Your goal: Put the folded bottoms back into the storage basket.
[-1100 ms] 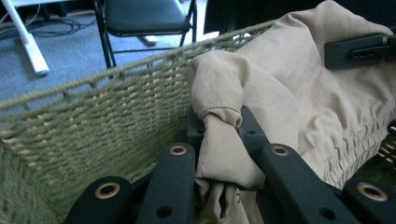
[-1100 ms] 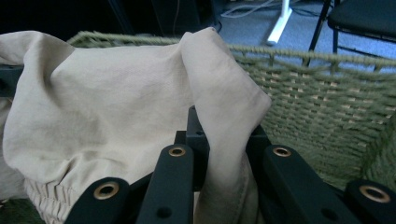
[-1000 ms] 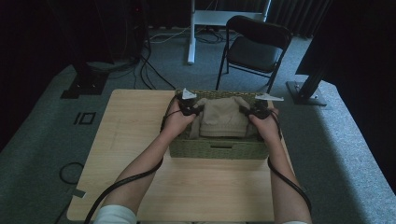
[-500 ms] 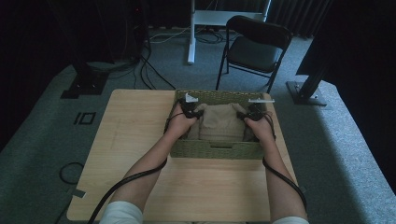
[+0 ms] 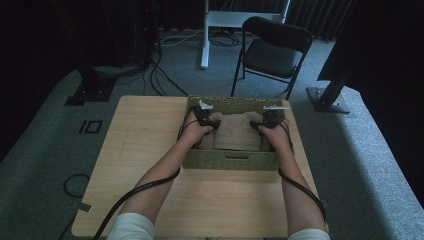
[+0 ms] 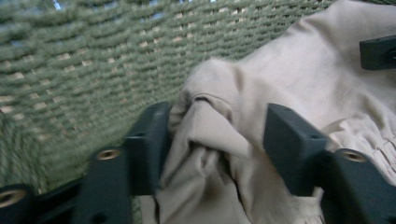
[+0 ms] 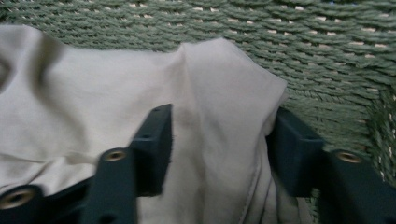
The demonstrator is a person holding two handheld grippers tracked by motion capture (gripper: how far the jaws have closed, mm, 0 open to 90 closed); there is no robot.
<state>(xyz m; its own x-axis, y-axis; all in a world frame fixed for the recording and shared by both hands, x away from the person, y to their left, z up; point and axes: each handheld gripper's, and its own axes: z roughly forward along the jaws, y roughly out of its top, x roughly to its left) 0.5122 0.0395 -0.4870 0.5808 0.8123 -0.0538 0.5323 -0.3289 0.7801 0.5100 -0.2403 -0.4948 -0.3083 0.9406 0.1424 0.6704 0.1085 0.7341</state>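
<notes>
Already the folded beige garment lies down inside the green woven basket, which stands on the wooden table; the placing itself looks done. The left gripper sits at the cloth's left end and the right gripper at its right end, both low within the basket walls. Their jaws have just been opening. In the left gripper view a bunched fold of the garment lies between the parted jaws, with a gap showing on the right side, so the hold reads as let go. In the right gripper view the cloth's corner likewise sits loose between jaws that stand apart. What seems left is small: lifting both tools clear without dragging the fabric up, and perhaps smoothing the rumpled left end.
</notes>
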